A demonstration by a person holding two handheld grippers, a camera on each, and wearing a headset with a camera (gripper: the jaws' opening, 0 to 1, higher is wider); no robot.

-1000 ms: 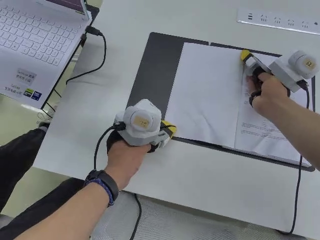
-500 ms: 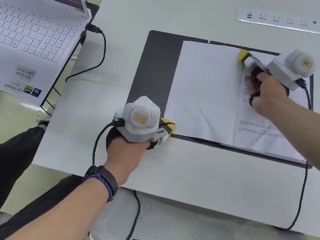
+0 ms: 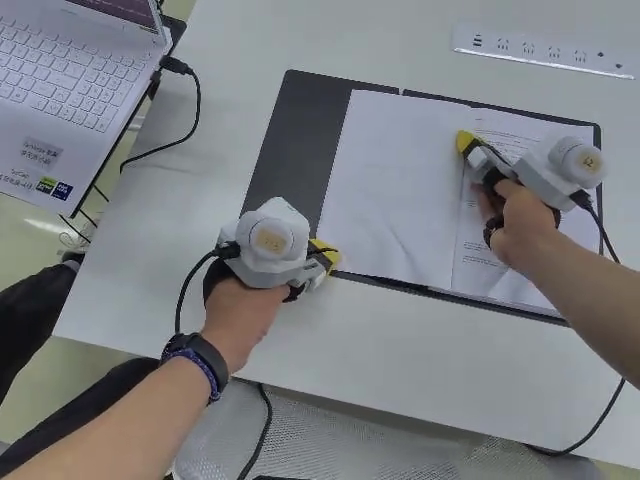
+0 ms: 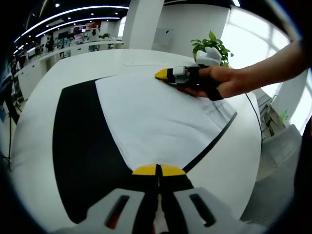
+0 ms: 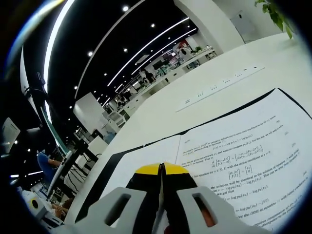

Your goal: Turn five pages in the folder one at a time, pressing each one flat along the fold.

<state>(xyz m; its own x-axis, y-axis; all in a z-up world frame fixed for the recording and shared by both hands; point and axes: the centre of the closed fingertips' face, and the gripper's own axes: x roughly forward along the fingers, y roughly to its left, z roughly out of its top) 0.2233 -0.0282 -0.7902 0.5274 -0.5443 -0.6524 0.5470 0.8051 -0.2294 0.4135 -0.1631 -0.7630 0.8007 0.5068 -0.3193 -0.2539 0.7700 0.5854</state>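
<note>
A black folder [image 3: 295, 140] lies open on the white table. A turned blank page [image 3: 400, 190] covers its middle, and a printed page [image 3: 520, 265] lies to the right. My right gripper [image 3: 465, 142] is shut, its yellow tips down on the fold between the two pages. My left gripper [image 3: 325, 257] is shut, its tips at the blank page's near left corner by the folder's front edge. The left gripper view has its shut tips [image 4: 157, 169] at the blank page [image 4: 156, 117], with the right gripper [image 4: 163, 74] beyond. The right gripper's tips [image 5: 162, 169] rest beside the printed page [image 5: 243, 156].
A white laptop [image 3: 60, 80] sits at the far left with a black cable [image 3: 190, 110] running from it. A power strip [image 3: 540, 55] lies behind the folder. The table's front edge [image 3: 400, 400] is close to me. A potted plant [image 4: 212, 41] stands far off.
My right gripper has slid a little nearer to me along the fold. The left gripper has stayed at the page's corner. The head camera has shifted slightly.
</note>
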